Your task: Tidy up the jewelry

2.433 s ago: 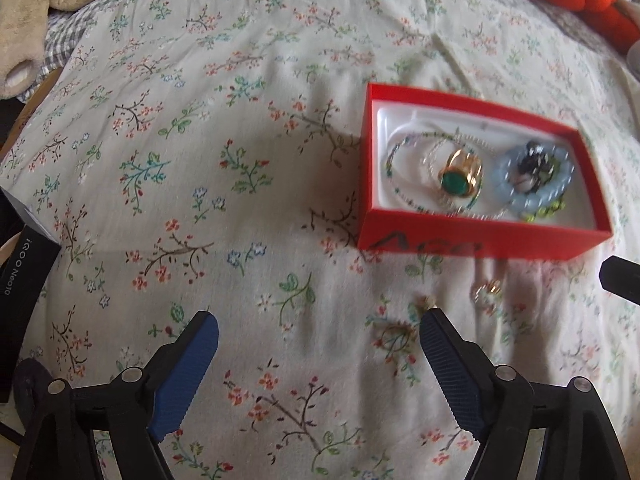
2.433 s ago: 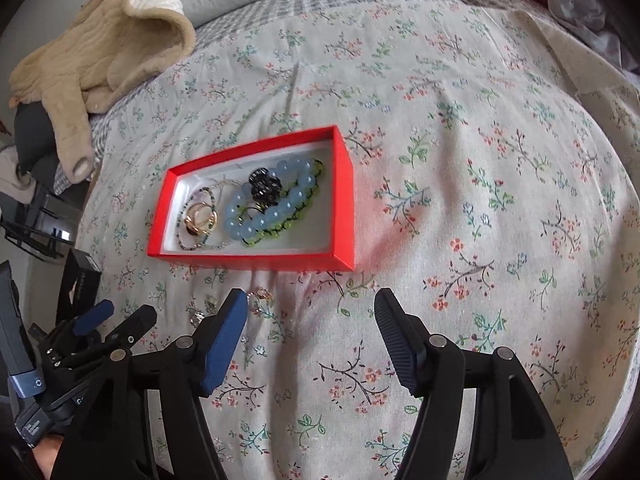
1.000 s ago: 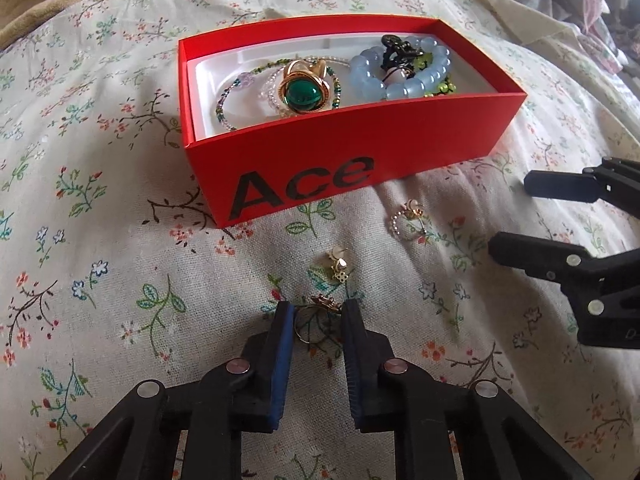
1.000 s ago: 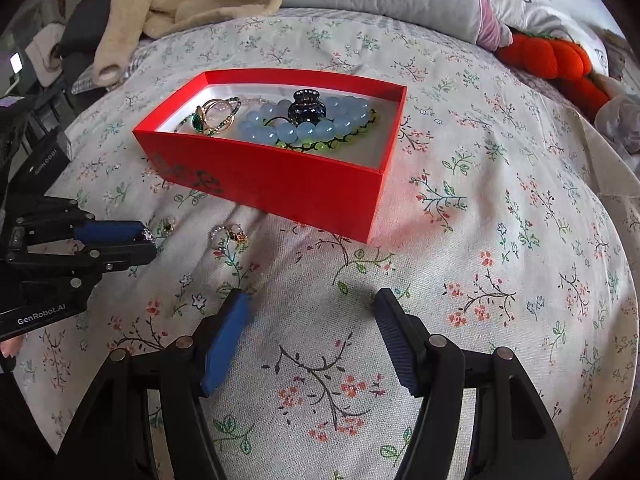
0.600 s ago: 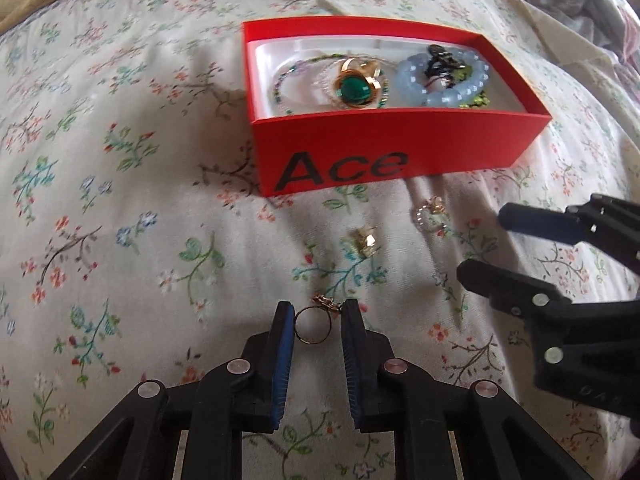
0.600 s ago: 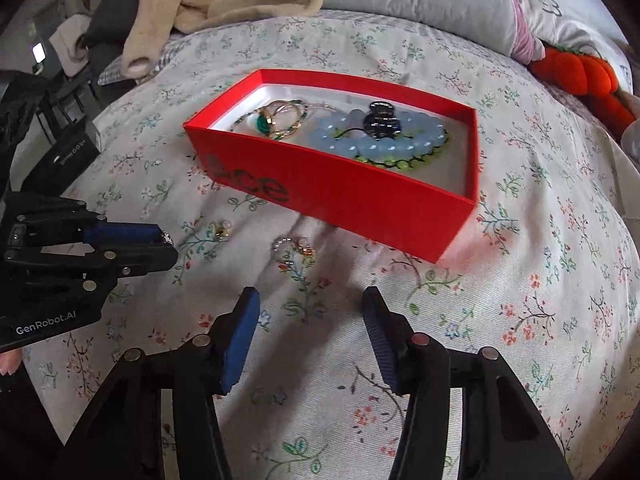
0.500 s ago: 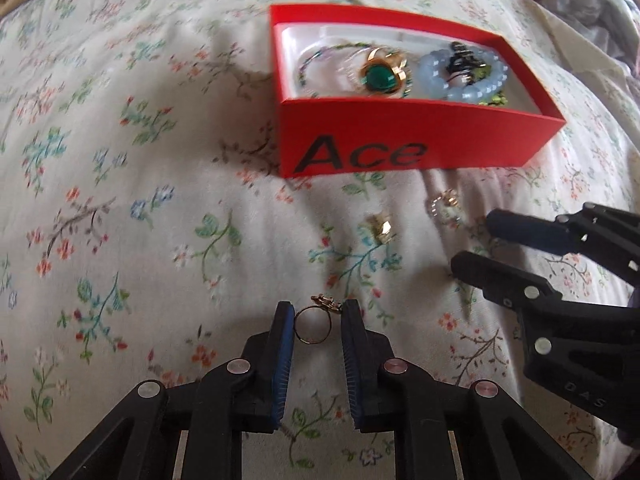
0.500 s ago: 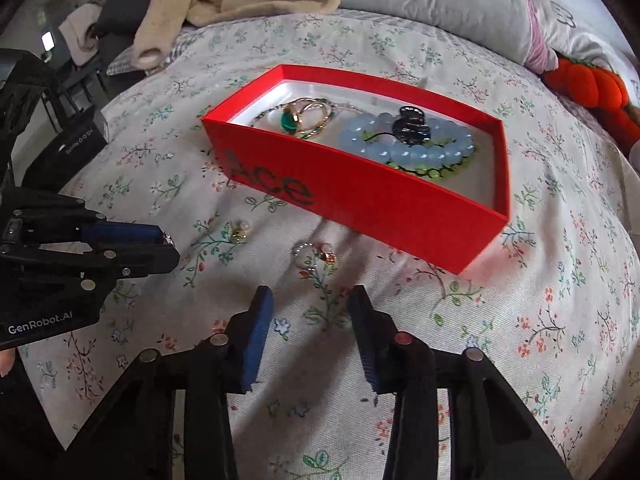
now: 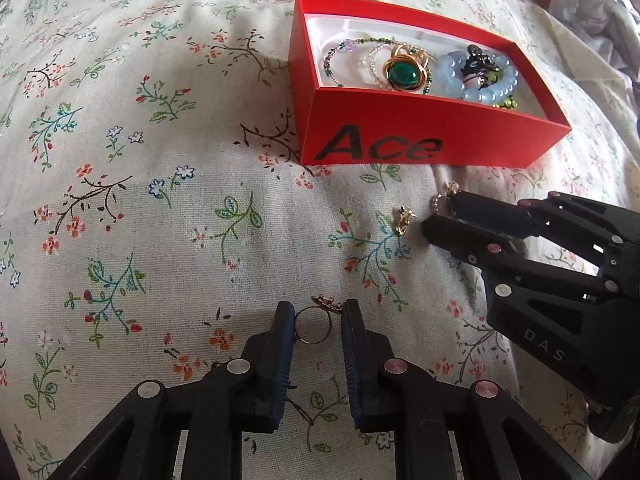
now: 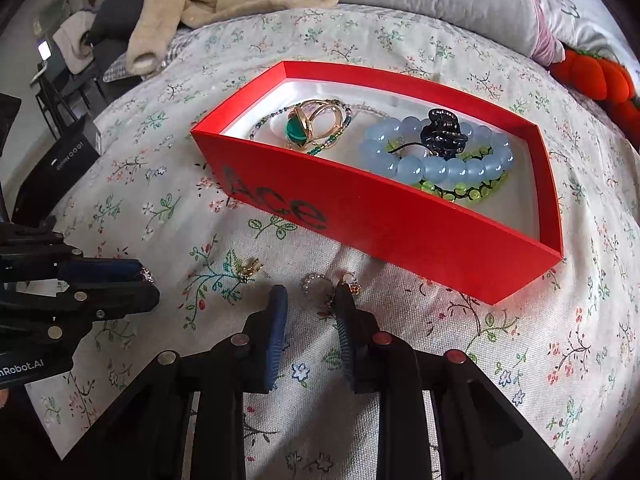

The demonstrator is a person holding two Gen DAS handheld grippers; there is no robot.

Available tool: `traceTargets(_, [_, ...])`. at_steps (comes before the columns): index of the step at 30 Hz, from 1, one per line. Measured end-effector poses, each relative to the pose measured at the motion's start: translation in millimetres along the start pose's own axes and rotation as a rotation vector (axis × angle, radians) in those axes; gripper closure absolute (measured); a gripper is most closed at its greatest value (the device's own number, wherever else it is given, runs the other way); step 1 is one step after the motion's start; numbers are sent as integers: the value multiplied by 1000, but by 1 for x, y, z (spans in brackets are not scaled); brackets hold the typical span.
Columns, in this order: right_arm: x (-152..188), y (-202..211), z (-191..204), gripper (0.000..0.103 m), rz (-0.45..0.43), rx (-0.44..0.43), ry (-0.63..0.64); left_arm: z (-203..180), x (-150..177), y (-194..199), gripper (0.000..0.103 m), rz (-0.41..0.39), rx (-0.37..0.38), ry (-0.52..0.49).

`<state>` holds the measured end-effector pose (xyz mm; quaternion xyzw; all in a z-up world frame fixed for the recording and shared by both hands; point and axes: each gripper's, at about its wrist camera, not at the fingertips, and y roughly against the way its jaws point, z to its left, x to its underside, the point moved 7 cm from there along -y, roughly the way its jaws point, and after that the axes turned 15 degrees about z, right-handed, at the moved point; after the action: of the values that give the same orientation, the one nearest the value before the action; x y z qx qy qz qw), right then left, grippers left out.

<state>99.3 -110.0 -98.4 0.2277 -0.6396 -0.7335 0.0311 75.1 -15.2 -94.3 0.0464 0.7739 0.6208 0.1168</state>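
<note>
1. Gold ring (image 9: 313, 325) pinched in left claw (image 9: 314, 330) above bed (image 9: 160, 240); light, slippery, take by band.
2. Right claw (image 10: 308, 312) has just been closing around pearl ring (image 10: 320, 281), not yet pressing.
3. Red box (image 10: 400, 232) just beyond.

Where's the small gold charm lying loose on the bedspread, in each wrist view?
Left wrist: gold charm right of centre, below the box, just left of the right gripper.
Right wrist: gold charm left of centre, below the box's lettered wall.
Shared landmark: the red Ace box.
</note>
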Motion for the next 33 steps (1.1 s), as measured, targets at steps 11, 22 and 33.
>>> traceTargets(11, [-1, 2, 2, 93, 7, 11, 16, 1, 0, 1, 85, -7, 10, 19])
traceTargets(22, [12, 8, 6, 96, 55, -57, 9, -4, -5, 3, 85, -11, 15, 16])
traceTargets(33, [16, 7, 9, 73, 51, -28, 38, -3, -5, 0, 85, -3, 13, 25])
